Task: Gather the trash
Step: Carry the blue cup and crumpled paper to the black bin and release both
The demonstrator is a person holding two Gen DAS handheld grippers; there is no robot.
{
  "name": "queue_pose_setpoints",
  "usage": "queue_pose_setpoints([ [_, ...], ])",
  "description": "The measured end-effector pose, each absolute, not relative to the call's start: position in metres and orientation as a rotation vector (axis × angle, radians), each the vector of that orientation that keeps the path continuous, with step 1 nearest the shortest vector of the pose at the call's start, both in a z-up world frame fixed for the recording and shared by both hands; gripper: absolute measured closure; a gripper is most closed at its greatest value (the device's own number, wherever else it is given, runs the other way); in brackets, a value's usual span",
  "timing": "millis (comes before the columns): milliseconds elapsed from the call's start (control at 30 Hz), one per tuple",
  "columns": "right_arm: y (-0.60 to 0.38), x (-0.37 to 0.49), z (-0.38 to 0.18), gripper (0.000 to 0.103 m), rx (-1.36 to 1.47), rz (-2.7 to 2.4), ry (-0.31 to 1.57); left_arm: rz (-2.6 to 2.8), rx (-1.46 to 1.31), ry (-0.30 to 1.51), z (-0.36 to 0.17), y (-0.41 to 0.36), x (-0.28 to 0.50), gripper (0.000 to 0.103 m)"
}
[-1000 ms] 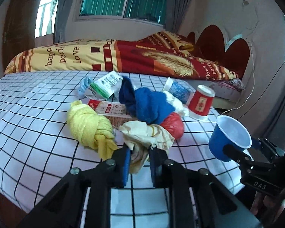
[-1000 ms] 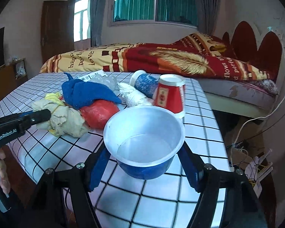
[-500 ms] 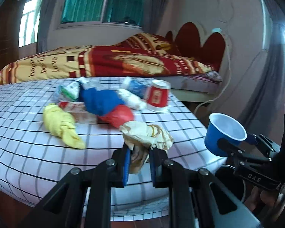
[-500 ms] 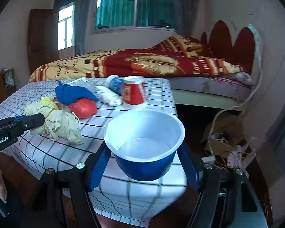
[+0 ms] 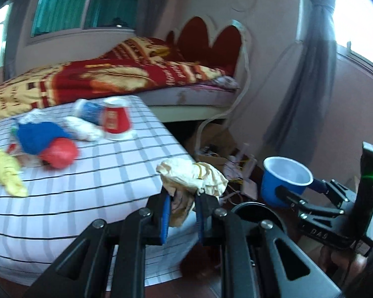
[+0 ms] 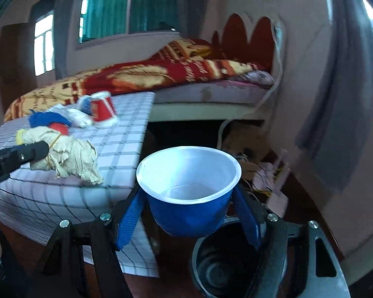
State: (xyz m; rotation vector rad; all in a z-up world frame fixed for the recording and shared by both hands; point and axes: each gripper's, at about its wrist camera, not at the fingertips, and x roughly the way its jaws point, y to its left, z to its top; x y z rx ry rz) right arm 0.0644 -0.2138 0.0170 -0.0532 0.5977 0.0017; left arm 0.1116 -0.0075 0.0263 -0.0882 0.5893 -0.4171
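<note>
My left gripper (image 5: pixel 182 206) is shut on a crumpled beige paper wad (image 5: pixel 194 176) and holds it in the air past the table's right edge; the wad also shows in the right wrist view (image 6: pixel 69 154). My right gripper (image 6: pixel 189 213) is shut on a blue paper cup (image 6: pixel 189 198) with a white inside, held upright just above a black trash bin (image 6: pixel 221 268). The cup (image 5: pixel 284 181) and the bin (image 5: pixel 258 213) also show in the left wrist view, to the right of the wad.
A table with a checked cloth (image 5: pixel 87 173) holds a red cup (image 5: pixel 115 119), a blue cup on its side (image 5: pixel 88 110), a blue rag (image 5: pixel 37 136), a red ball (image 5: pixel 59 152), a white wad (image 5: pixel 83 129) and a yellow rag (image 5: pixel 7 176). A bed (image 5: pixel 136 77) stands behind. Clutter lies on the floor (image 5: pixel 238 168).
Both grippers have swung right, off the table, with the paper wad and the blue cup in them. The black bin has come into view under the cup.
</note>
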Motion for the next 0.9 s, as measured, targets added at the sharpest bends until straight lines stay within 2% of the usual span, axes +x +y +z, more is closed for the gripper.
queue_pose_setpoints([
  [267,-0.299,0.059,-0.042,0.030,0.010,-0.111,0.768,-0.621,-0.039,0.703,-0.009,-0.106,0.123,0.084],
  [467,-0.327,0.070,-0.102,0.030,0.019,-0.083,0.875,-0.689,0.031,0.822,-0.051,-0.157,0.129,0.084],
  [667,-0.343,0.071,-0.134,0.029,0.017,-0.047,0.925,-0.726,0.079,0.939,-0.090,-0.195,0.141,0.082],
  [700,-0.345,0.073,-0.141,0.027,0.016,-0.040,0.945,-0.739,0.095,0.966,-0.098,-0.202,0.143,0.079],
  [733,-0.348,0.077,-0.150,0.015,-0.012,-0.072,0.986,-0.730,0.116,0.992,-0.105,-0.208,0.146,0.066],
  [767,-0.350,0.078,-0.157,0.010,-0.032,-0.113,1.020,-0.703,0.135,1.018,-0.112,-0.210,0.149,0.037],
  [800,-0.356,0.076,-0.161,0.010,-0.029,-0.133,1.035,-0.678,0.136,1.025,-0.115,-0.207,0.151,0.025],
  [833,-0.360,0.074,-0.163,0.010,-0.013,-0.140,1.038,-0.664,0.130,1.022,-0.114,-0.205,0.152,0.016],
  [900,-0.368,0.074,-0.161,0.010,0.000,-0.170,1.039,-0.637,0.144,1.014,-0.113,-0.202,0.151,0.014],
])
